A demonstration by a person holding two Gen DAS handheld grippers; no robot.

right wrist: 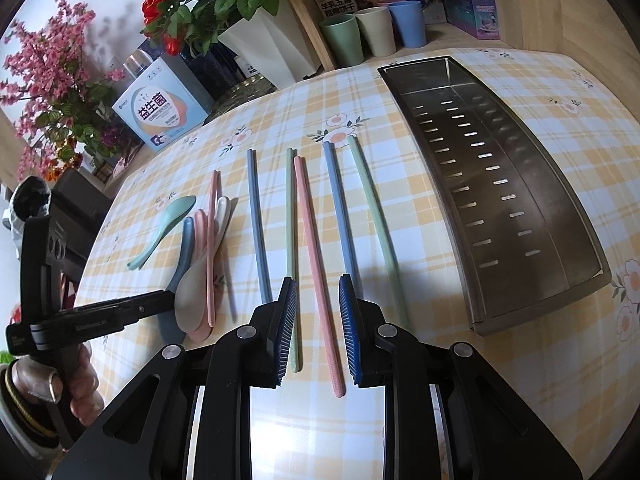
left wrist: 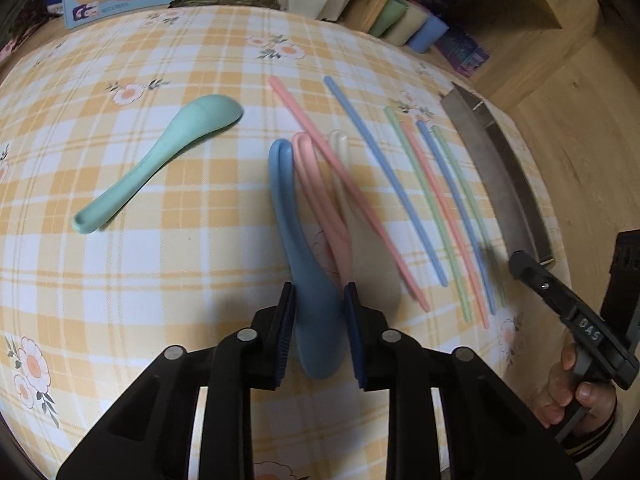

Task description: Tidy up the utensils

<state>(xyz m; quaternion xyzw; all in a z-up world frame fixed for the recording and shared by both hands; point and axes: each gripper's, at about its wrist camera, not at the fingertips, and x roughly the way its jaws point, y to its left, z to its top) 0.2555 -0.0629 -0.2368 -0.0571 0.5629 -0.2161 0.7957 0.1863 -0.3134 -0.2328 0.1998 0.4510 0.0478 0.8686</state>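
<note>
I am holding the left gripper (left wrist: 319, 330) low over the checked tablecloth (left wrist: 120, 288), its jaws spread and straddling the bowl of the blue spoon (left wrist: 310, 280); neither pad looks pressed against it, so I judge the spoon is not yet pinched. In the left wrist view the blue spoon's handle is running toward 12 o'clock, and the pink spoon (left wrist: 320, 196) is nesting tight against it at 1 o'clock, with a cream spoon (left wrist: 339, 148) just beyond. A pink chopstick (left wrist: 344, 188) is lying across that pile. The green spoon (left wrist: 160, 160) is sitting well apart at 10 o'clock.

My worry is this nesting: if I am closing here, the right-hand pad may be catching the pink spoon's bowl too, dragging both out and tipping the crossing chopstick off sideways. The spoon's rounded bowl is also likely to be slipping out of flat pads.

I am hovering the right gripper (right wrist: 318, 328) with jaws spread around the near end of another pink chopstick (right wrist: 316, 264), not gripping it. A green chopstick (right wrist: 291, 248) is lying touching or almost touching it at 11 o'clock, under the left pad; closing could be trapping both, or rolling one away toward the blue chopstick (right wrist: 340, 216). The metal tray (right wrist: 592, 240), at 2 o'clock in the right wrist view, is lying with nothing in it, so I judge the sorting is barely begun.
</note>
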